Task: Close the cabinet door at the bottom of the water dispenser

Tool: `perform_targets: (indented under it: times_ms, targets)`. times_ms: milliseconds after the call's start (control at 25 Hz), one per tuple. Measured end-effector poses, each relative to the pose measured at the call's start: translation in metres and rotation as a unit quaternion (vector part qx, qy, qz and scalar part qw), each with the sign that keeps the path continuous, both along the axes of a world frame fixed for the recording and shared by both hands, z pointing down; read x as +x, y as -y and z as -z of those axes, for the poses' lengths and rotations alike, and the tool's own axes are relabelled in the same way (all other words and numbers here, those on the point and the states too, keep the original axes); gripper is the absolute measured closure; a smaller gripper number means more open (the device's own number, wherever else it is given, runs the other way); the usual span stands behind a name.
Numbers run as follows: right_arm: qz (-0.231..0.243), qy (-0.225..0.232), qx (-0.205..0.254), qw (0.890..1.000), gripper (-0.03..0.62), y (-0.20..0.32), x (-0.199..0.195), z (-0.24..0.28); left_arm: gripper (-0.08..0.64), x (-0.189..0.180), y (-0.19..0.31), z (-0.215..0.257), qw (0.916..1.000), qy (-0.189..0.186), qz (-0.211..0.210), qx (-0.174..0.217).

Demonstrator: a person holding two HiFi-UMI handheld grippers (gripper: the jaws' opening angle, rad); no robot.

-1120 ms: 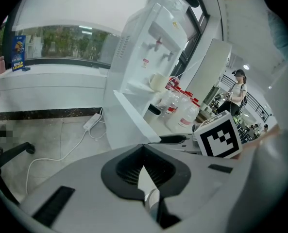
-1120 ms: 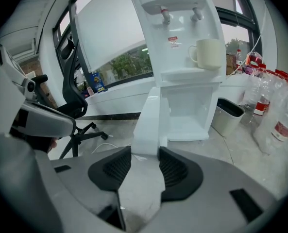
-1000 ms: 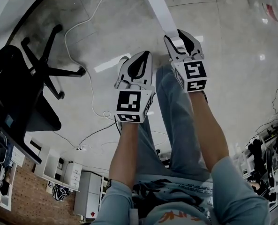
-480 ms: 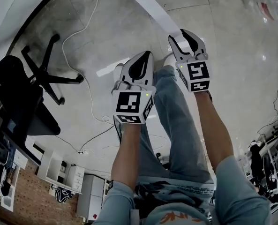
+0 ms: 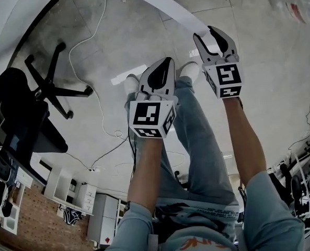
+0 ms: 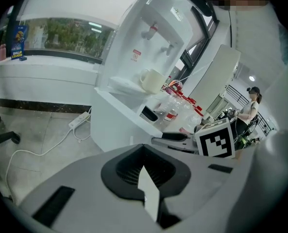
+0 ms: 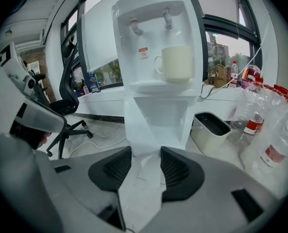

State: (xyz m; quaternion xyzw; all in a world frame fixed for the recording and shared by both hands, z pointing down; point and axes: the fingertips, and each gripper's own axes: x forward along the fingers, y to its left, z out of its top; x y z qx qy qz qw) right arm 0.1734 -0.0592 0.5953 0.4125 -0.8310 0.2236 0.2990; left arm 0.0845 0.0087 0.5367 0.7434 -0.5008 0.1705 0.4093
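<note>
Cabinet door [image 7: 138, 130] is standing open beneath the water dispenser [image 7: 156, 42], swinging out edge-on toward the person, its long axis upright. Right gripper [image 7: 144, 155], the nearer one, is holding its jaws apart, with that edge lying between them unpinched. Left gripper [image 5: 167, 64] is hanging alongside, jaws together.
</note>
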Motion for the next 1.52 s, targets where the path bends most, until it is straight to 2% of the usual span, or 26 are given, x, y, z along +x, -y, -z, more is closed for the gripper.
perform_targets:
  times_ms: [480,840,1000,1160,1520]
  targets:
    - [0.025,-0.023,0.018,0.999,0.39,0.053,0.034,-0.003,0.549,-0.001,0.028,-0.002,0.9991,0.001,0.041,0.003]
    - [0.055,-0.033,0.027,0.998,0.388,0.084,0.049,-0.004,0.549,0.004,0.039,-0.005,0.9992,0.006,0.04,0.005]
    - [0.036,-0.033,0.043,0.998,0.393,0.107,0.057,-0.001,0.549,0.009,0.044,-0.007,0.9992,0.008,0.038,0.005]
    - [0.018,-0.043,0.059,0.997,0.431,0.136,0.06,0.002,0.549,0.015,0.054,-0.006,0.9995,0.009,0.03,0.009]
    - [0.016,-0.039,0.079,0.996,0.447,0.174,0.06,0.004,0.549,0.025,0.073,-0.002,0.9994,0.013,0.026,0.017]
